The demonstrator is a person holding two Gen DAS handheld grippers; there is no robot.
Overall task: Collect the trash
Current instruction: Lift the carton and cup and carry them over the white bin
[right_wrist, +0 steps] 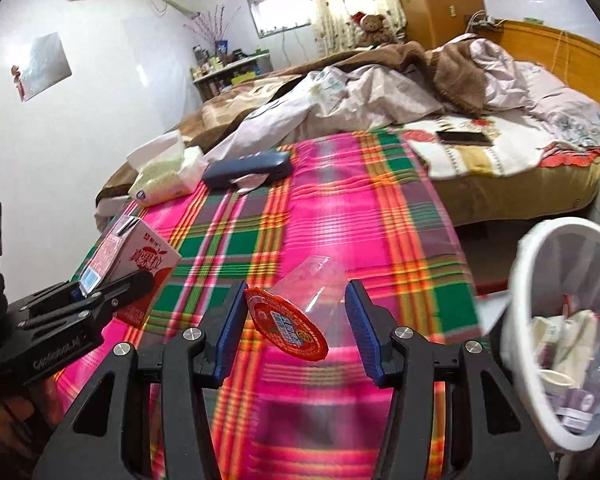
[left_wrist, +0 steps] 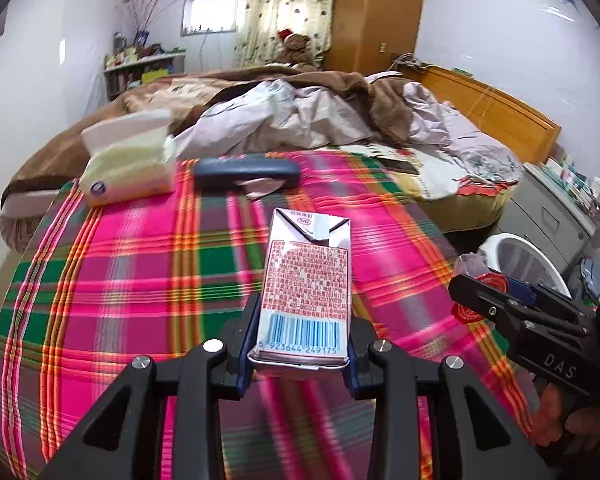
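Note:
My left gripper [left_wrist: 300,344] is shut on a red and white drink carton [left_wrist: 306,284] and holds it above the pink plaid bedspread [left_wrist: 140,272]; the carton also shows in the right wrist view [right_wrist: 136,264]. My right gripper [right_wrist: 296,320] holds a clear plastic cup [right_wrist: 316,284] with a red peeled lid [right_wrist: 286,326] between its blue pads; the jaws stand wide around the cup. In the left wrist view the right gripper [left_wrist: 484,288] is at the right, over the bed's edge.
A white mesh trash bin [right_wrist: 540,280] with trash inside stands on the floor right of the bed, also in the left wrist view [left_wrist: 524,256]. A tissue pack [left_wrist: 132,164], a dark blue case [left_wrist: 246,170], a phone [right_wrist: 464,138] and rumpled bedding [left_wrist: 300,112] lie farther up.

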